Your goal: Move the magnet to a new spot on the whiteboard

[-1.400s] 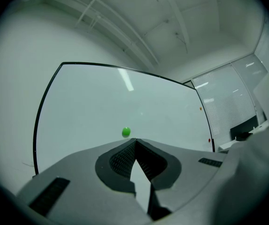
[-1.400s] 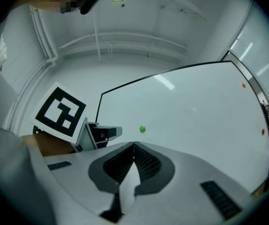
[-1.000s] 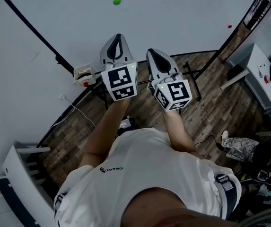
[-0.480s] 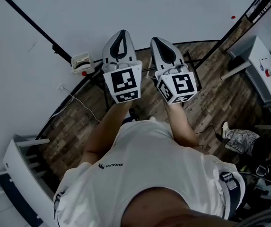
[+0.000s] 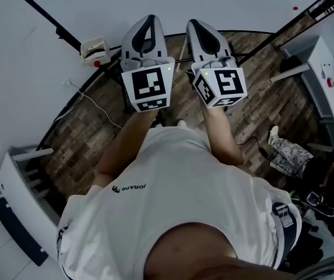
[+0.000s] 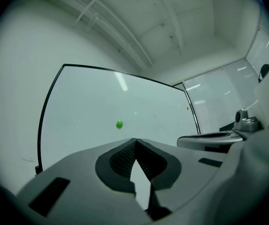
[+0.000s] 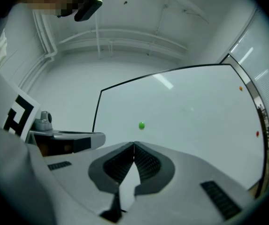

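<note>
The whiteboard (image 5: pixel 97 2) fills the top of the head view. No green magnet shows there. The small round green magnet (image 6: pixel 119 124) sticks on the board, a little above and left of my left gripper's (image 6: pixel 135 139) tips and well apart from them. In the right gripper view the green magnet (image 7: pixel 141 125) sits just above my right gripper (image 7: pixel 134 144). Both grippers are shut with nothing between the pads. From the head view, the left gripper (image 5: pixel 151 17) and right gripper (image 5: pixel 191 22) are side by side, pointing at the board.
An orange magnet (image 7: pixel 240 88) and a red magnet (image 7: pixel 257 134) sit near the board's right edge. A small tray (image 5: pixel 94 49) hangs on the board's lower frame. A cable (image 5: pixel 85 101) lies on the wooden floor. A white desk (image 5: pixel 324 69) stands at right.
In the head view both grippers have shifted up the picture toward the board, and the green magnet has slipped out past the top edge. Both stay shut.
</note>
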### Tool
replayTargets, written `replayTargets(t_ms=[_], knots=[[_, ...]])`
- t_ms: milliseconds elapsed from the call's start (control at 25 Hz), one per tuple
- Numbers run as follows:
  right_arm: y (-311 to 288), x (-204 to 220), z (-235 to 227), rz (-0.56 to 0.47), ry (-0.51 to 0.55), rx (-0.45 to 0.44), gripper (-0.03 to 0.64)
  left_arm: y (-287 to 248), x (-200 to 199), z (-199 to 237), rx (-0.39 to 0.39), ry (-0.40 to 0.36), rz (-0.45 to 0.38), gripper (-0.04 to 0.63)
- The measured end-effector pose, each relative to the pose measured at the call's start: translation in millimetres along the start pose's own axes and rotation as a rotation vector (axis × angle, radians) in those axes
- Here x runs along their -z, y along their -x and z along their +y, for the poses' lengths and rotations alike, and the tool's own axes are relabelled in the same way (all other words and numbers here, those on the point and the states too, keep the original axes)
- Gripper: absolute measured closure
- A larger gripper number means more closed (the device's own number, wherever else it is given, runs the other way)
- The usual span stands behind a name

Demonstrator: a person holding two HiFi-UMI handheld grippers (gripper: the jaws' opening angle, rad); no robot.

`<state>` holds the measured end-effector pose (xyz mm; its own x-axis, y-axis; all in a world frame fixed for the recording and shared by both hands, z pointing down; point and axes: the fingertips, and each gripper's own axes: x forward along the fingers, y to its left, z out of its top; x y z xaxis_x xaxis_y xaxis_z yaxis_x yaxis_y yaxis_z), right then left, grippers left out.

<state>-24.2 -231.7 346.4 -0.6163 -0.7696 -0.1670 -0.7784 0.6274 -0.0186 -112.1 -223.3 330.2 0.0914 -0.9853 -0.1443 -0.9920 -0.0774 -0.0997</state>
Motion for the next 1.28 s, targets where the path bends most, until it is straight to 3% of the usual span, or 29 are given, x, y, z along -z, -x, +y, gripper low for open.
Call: replayTargets(t_ms=[480, 880, 1280], knots=[[-3, 23, 5, 0.019, 0.006, -0.012, 0.603, 7, 26, -9, 0.054, 0.023, 0.009, 0.591], [4, 37, -3, 0.030, 0.027, 0.008, 0.603, 19, 50, -14, 0.022, 0.030, 0.032, 0.592], [11, 45, -5, 0.038, 0.031, 0.017, 0.603, 24, 56, -22, 0.038, 0.039, 0.038, 0.591]])
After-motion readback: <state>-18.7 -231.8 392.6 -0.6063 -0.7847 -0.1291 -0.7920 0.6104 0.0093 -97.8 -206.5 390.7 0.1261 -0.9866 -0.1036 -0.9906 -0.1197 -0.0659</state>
